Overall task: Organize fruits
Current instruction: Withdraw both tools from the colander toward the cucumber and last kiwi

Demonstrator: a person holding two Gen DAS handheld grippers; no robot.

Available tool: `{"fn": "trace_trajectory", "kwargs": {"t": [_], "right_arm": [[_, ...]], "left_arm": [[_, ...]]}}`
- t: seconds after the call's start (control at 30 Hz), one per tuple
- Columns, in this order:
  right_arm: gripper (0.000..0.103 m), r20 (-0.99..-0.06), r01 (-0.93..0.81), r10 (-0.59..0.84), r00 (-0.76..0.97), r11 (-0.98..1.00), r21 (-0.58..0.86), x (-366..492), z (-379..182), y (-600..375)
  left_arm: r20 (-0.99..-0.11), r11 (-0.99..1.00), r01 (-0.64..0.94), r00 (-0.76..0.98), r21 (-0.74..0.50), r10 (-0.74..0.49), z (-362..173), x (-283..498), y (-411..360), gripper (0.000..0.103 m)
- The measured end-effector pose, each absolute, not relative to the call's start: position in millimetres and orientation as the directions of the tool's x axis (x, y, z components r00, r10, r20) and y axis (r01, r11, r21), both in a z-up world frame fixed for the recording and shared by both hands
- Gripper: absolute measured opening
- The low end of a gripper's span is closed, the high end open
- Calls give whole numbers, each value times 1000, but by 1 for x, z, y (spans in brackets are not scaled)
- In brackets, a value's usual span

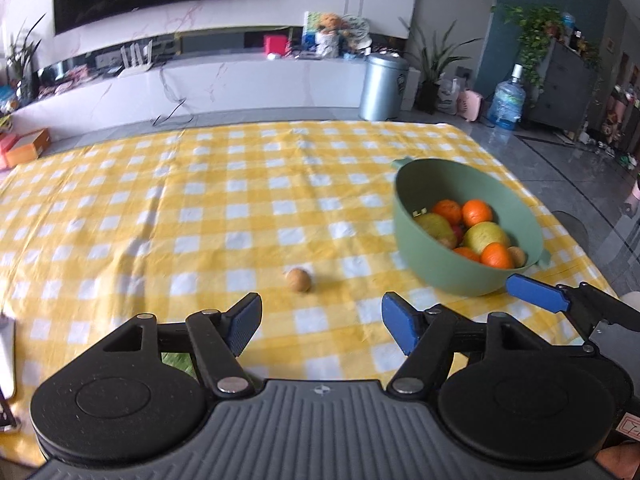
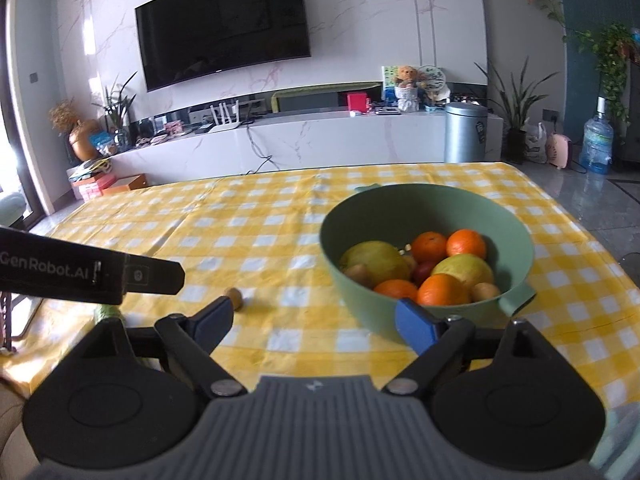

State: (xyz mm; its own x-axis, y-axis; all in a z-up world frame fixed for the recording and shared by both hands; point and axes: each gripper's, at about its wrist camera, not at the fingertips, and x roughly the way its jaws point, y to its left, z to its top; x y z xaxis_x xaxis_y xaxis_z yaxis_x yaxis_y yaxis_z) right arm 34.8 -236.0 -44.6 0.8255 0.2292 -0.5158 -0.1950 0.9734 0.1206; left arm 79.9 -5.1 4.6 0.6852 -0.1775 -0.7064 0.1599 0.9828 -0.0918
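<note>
Right wrist view: left claw (image 2: 92,276) (black side) reads "GenRobot.AI".

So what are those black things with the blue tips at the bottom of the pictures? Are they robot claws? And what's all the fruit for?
They are grabbers, but no robot moves them: a person holds one in each hand. Each grabber has a little camera looking forward along its two fingers, so you get two pictures of the same table.

One picture comes from the left gripper, the other from the right gripper. Both stand open and hold nothing.

On the yellow checked tablecloth sits a green bowl with oranges, bigger yellow-green fruits and a few small brown ones inside. One small brown fruit lies alone on the cloth, outside the bowl, just in front of the left gripper. The job is tidying the fruit, so that loose one probably goes into the bowl next.
</note>
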Motion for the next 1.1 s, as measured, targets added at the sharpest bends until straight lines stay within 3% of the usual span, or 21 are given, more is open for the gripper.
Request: {"fn": "trace_trajectory", "kwargs": {"t": [0.4,0.67,1.1], "right_arm": [[86,-550,-218,247,798,969,118,44,-60,-217],[86,-563,-232,260,785,965,123,52,-67,-209],[85,-580,-283,305,756,950,131,70,-73,-199]], "left_arm": [[-770,963,-209,638,-169,4,-21,78,82,80],[-806,916,-286,588,-280,-63,-42,84,92,80],[-842,913,-318,537,-256,-49,-58,103,80,72]]}}
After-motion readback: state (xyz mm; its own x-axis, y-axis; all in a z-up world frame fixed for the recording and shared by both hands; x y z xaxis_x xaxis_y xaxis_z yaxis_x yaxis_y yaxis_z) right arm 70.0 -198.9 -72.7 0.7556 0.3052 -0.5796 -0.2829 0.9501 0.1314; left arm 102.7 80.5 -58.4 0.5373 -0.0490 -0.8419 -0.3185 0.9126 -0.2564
